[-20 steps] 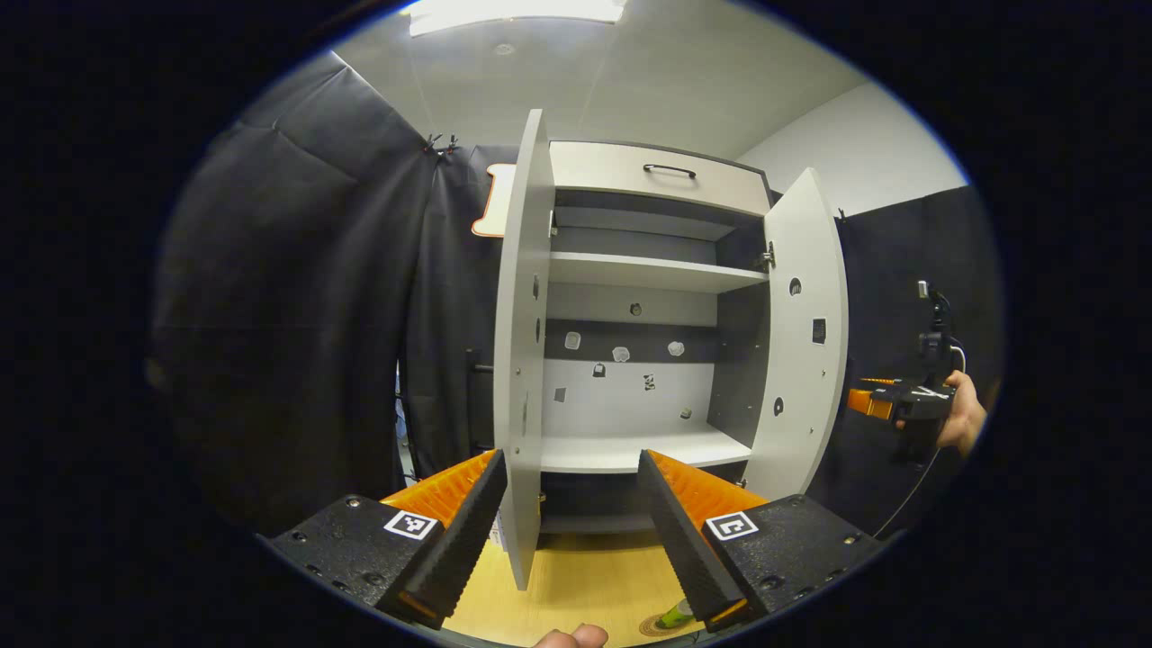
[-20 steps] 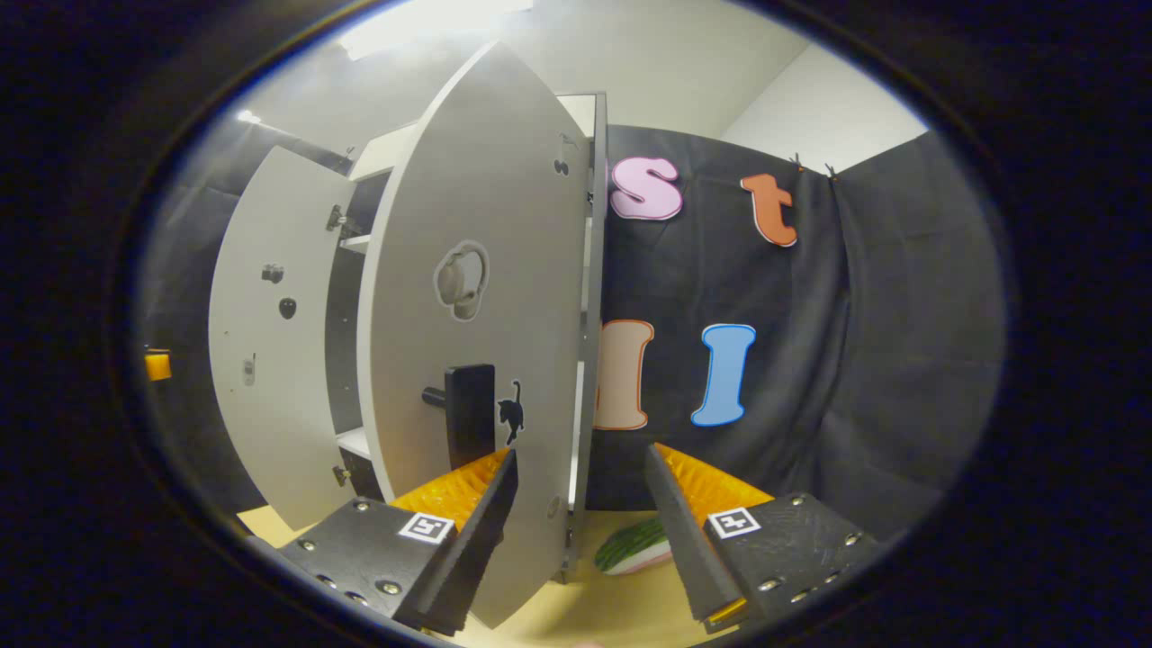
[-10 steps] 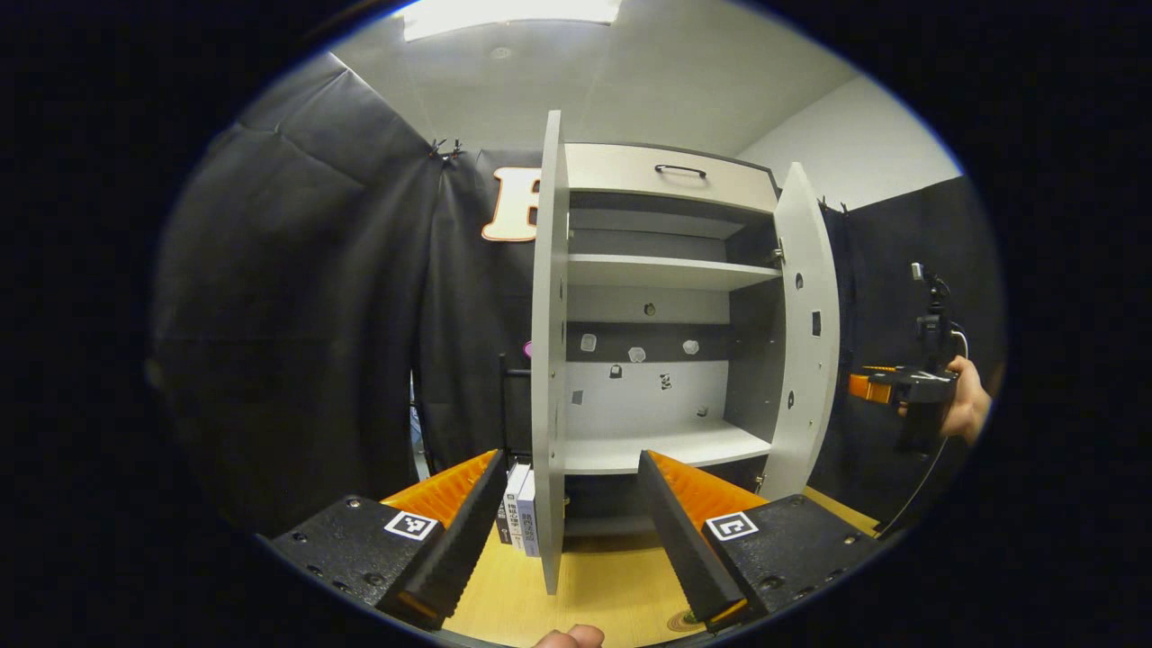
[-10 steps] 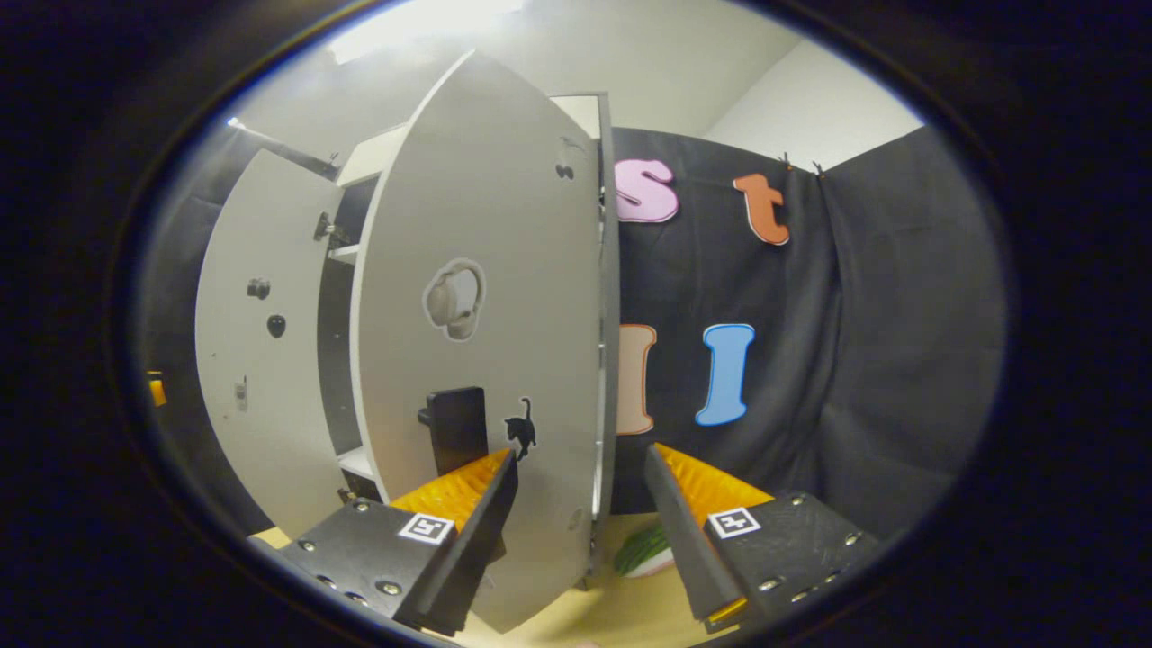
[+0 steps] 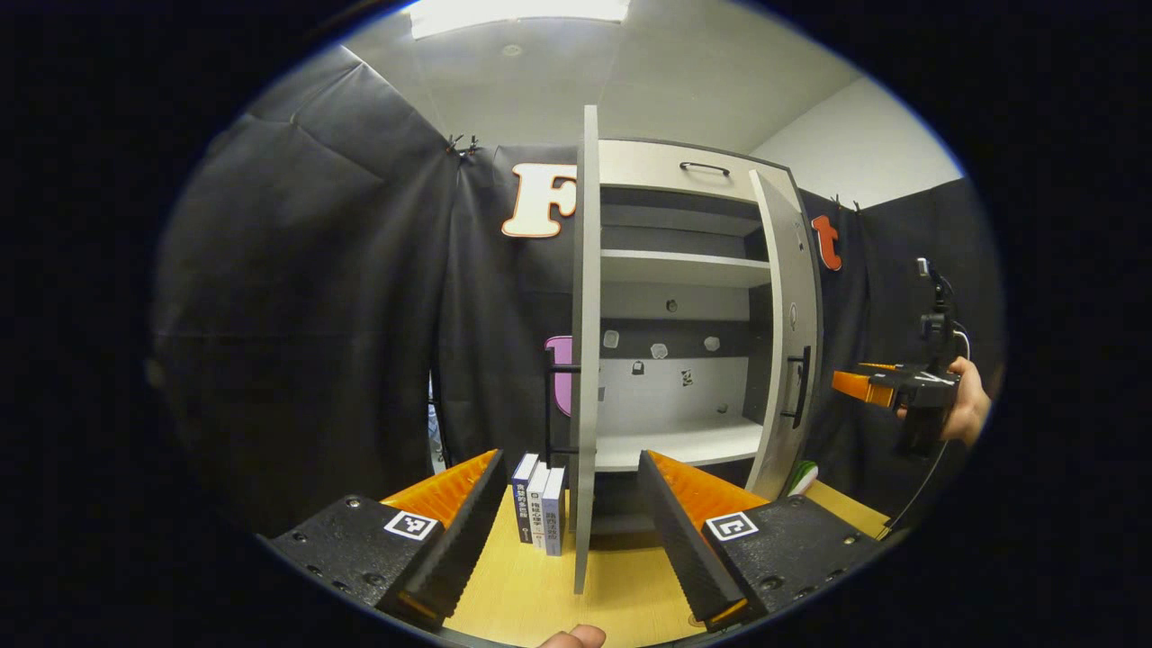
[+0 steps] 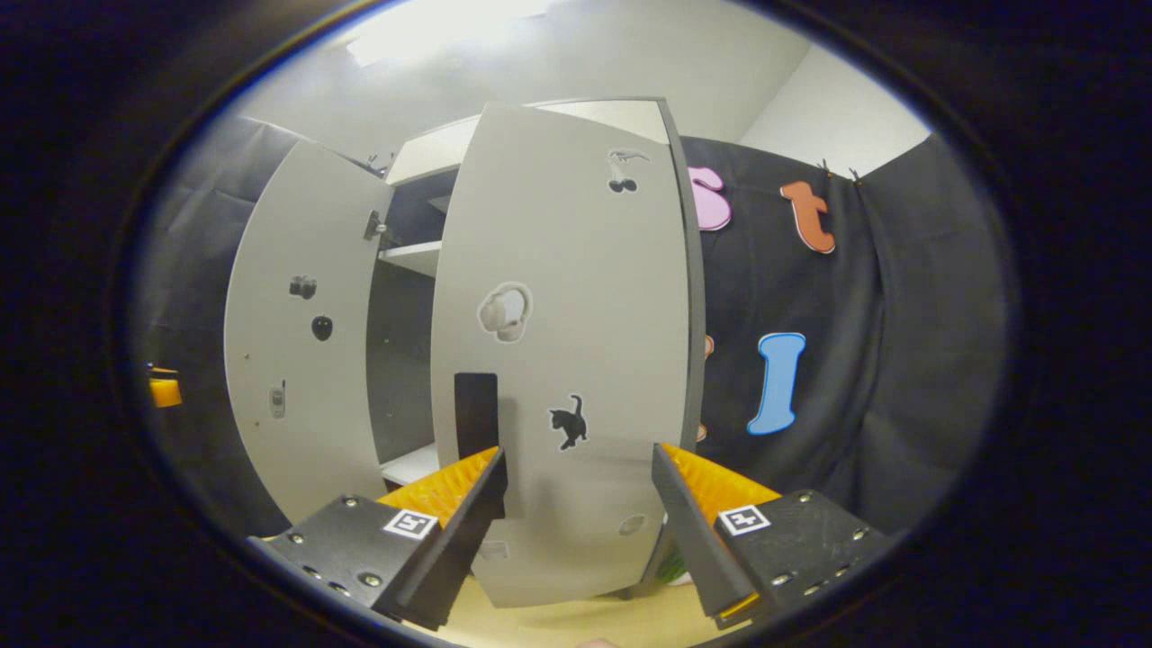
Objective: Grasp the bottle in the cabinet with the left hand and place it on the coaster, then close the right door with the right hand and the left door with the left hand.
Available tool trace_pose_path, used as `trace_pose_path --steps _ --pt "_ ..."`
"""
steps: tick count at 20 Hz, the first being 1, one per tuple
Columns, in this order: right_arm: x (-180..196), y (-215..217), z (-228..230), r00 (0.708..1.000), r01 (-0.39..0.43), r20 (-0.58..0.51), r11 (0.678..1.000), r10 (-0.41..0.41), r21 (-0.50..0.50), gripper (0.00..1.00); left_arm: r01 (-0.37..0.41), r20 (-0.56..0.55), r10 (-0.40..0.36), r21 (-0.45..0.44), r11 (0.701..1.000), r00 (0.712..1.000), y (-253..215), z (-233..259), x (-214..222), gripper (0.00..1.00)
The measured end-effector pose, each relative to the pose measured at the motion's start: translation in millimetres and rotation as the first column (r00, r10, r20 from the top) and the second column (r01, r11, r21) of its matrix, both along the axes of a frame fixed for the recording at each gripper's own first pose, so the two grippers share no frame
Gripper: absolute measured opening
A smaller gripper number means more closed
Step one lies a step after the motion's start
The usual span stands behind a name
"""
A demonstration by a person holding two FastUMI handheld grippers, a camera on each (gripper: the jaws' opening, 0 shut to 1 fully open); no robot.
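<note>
The white cabinet [image 5: 693,171] stands on a wooden table, its shelves bare. The left door [image 5: 585,360] stands out edge-on, straight ahead of my left gripper [image 5: 567,540], which is open and holds nothing. The right door [image 5: 792,342] is swung partway in, its black handle [image 5: 799,387] facing outward. In the right gripper view, the right door's front [image 6: 576,297] with its handle [image 6: 475,414] is close ahead of my right gripper [image 6: 580,531], open and empty. I cannot tell whether it touches the door. The left door's inner face [image 6: 297,342] shows beyond.
A few books [image 5: 540,504] stand upright on the table left of the left door. A green striped object [image 5: 801,475] lies by the cabinet's right foot. At the far right a hand [image 5: 967,409] holds the right gripper [image 5: 886,387].
The right door has swung a good way toward shut, with the right gripper following round to its front face. The left gripper view has shifted, so the left door is now edge-on and the books show.
</note>
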State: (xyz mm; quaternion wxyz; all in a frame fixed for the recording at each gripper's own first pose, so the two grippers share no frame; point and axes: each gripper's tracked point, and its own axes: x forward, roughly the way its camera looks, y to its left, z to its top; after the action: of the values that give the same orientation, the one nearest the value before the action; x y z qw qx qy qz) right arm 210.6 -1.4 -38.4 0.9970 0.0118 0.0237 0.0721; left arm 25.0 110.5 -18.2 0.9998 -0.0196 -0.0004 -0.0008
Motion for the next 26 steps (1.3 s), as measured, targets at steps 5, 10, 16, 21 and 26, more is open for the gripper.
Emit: trace_pose_path --steps 5,10,16,21,26 --pt "-9.1 5.0 -4.8 1.000 0.013 -0.004 1.000 -0.013 -0.016 0.98 -0.034 -0.022 0.034 -0.012 0.999 0.999 15.9 -4.4 2.6 0.93" --pt "-25.0 12.3 -8.6 1.000 0.003 0.007 0.999 -0.003 -0.033 0.98 -0.078 -0.043 0.077 -0.019 0.997 0.996 52.2 -10.1 22.4 0.93" --pt "-33.3 8.1 -20.1 1.000 0.029 0.004 0.997 -0.029 -0.072 0.98 -0.104 -0.068 0.102 -0.039 0.994 0.993 95.0 -20.6 57.5 0.93" --pt "-45.9 0.5 -30.7 0.995 0.095 -0.011 0.993 -0.096 -0.075 0.96 -0.083 -0.061 0.081 -0.042 0.996 0.995 118.3 -16.3 106.5 0.93" --pt "-65.6 2.4 -34.2 0.990 0.136 -0.021 0.988 -0.138 -0.066 0.98 -0.014 -0.055 0.011 -0.071 0.997 0.998 109.3 -10.3 144.9 0.95"
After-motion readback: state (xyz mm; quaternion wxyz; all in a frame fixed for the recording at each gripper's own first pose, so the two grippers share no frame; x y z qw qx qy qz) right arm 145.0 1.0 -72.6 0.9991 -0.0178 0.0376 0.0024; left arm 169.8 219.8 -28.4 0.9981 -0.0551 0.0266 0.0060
